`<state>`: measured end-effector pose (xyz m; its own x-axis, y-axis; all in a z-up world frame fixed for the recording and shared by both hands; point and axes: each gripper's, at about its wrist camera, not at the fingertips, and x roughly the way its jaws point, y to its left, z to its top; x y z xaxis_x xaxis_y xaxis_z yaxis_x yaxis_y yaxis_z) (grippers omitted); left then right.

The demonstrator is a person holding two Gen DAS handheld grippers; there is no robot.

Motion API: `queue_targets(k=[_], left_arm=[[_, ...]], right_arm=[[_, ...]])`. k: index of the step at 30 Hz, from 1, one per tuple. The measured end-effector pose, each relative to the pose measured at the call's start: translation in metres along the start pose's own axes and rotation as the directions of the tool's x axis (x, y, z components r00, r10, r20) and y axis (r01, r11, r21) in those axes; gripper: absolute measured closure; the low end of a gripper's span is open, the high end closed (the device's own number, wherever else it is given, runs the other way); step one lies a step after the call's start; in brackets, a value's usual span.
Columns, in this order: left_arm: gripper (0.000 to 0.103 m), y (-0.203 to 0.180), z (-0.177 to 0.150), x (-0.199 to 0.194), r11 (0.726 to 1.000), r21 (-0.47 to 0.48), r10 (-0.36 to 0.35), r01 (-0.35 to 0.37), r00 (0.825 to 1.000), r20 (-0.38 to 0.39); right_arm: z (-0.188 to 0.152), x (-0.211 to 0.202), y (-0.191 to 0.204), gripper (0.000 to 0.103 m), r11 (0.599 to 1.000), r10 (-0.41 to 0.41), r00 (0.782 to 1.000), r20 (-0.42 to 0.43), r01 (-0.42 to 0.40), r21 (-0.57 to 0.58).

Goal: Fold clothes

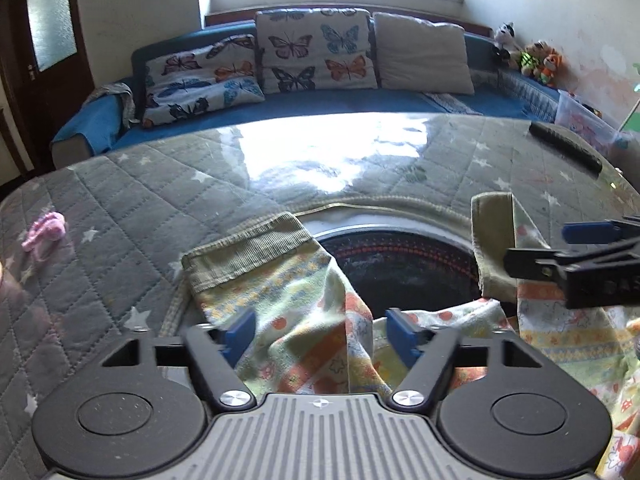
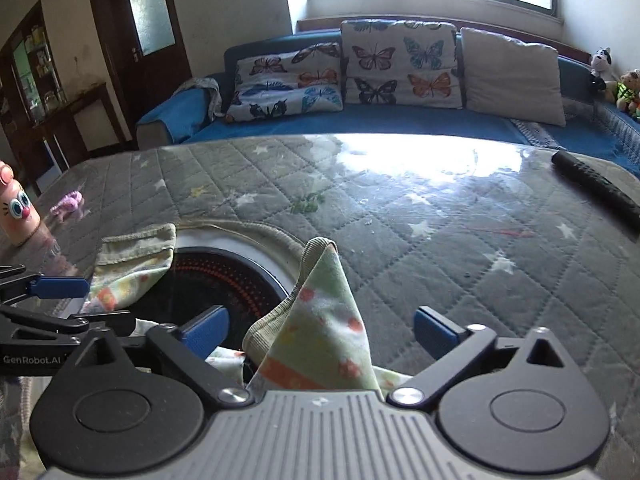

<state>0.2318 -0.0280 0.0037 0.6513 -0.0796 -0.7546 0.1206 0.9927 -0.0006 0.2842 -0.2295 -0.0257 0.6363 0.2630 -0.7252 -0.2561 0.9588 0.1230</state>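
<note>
Over the quilted table (image 1: 120,200), left gripper (image 1: 320,330) and right gripper (image 2: 320,330) gape around patterned garment (image 1: 304,320); only right view shows pink figurine (image 2: 18,208).

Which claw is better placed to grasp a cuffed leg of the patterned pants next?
Probably the left claw: it is open, with the patterned green-and-orange pants lying between its blue fingers. The right claw is open too, but its leg stands peaked and narrower.

Patterned green garment (image 1: 312,320), crumpled, cuffs raised
</note>
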Motion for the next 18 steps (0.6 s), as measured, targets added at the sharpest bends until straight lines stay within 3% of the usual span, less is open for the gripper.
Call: queue_targets(k=[1,6,8,12,18], left_arm=[[0.053,0.001,0.000,0.001,1.000,-0.002,-0.007,0.007,1.000,-0.006],[0.078,0.003,-0.002,-0.001,0.999,0.005,-0.036,0.036,0.999,-0.003],[0.089,0.004,-0.002,-0.004,0.999,0.000,-0.040,0.040,0.999,0.007],[0.093,0.008,-0.003,-0.015,0.999,-0.019,-0.044,0.045,0.998,0.037],[0.096,0.019,-0.010,-0.049,0.997,-0.066,-0.029,0.036,0.994,0.105]], right_arm=[[0.000,0.004,0.000,0.010,1.000,0.004,1.000,-0.011,-0.004,0.002],[0.000,0.014,-0.001,0.033,1.000,-0.007,0.999,-0.042,0.007,0.008],[0.000,0.011,-0.003,0.059,1.000,0.001,0.999,-0.041,0.000,0.017],[-0.001,0.000,-0.007,0.086,0.999,0.021,0.999,-0.025,-0.019,0.047],[-0.007,-0.041,-0.008,0.095,0.996,0.024,0.998,0.062,-0.029,0.079]])
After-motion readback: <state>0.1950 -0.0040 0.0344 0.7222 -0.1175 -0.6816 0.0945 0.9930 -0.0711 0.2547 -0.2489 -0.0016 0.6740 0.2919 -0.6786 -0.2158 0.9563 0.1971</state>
